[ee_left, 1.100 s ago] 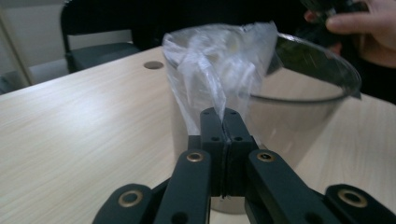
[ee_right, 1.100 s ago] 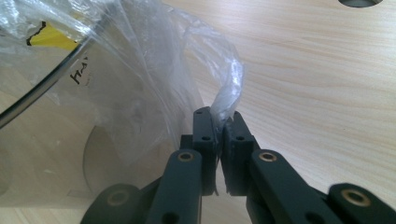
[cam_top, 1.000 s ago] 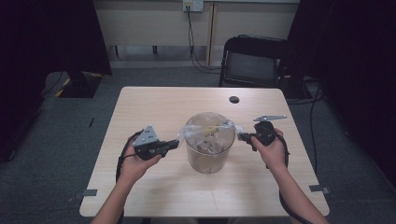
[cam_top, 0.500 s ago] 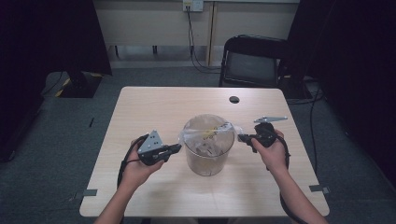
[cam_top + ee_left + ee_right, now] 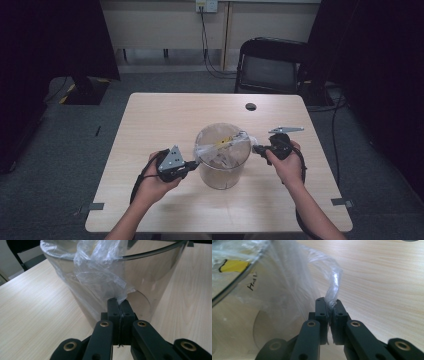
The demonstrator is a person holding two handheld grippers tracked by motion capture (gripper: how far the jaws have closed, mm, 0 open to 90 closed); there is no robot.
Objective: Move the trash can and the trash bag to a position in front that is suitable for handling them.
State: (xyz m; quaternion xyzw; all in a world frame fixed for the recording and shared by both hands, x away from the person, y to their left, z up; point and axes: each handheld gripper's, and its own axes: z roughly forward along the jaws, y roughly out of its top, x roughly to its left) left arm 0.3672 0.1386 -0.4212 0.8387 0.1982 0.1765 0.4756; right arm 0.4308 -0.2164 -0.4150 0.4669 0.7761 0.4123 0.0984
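Clear bucket [image 5: 221, 167] on wooden table [image 5: 150, 120], clear plastic bag [image 5: 225, 145] draped over its rim, left gripper [image 5: 192, 164] pinching bag at one side, right gripper [image 5: 256, 148] pinching it opposite, black chair [image 5: 272, 62] beyond both.

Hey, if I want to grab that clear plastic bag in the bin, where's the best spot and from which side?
Grip the bag by its loose edge where it drapes over the bin rim, coming level from outside, one tool per side. The film bunches there into thin folds that jaws can pinch, as the left tool and right tool do now.
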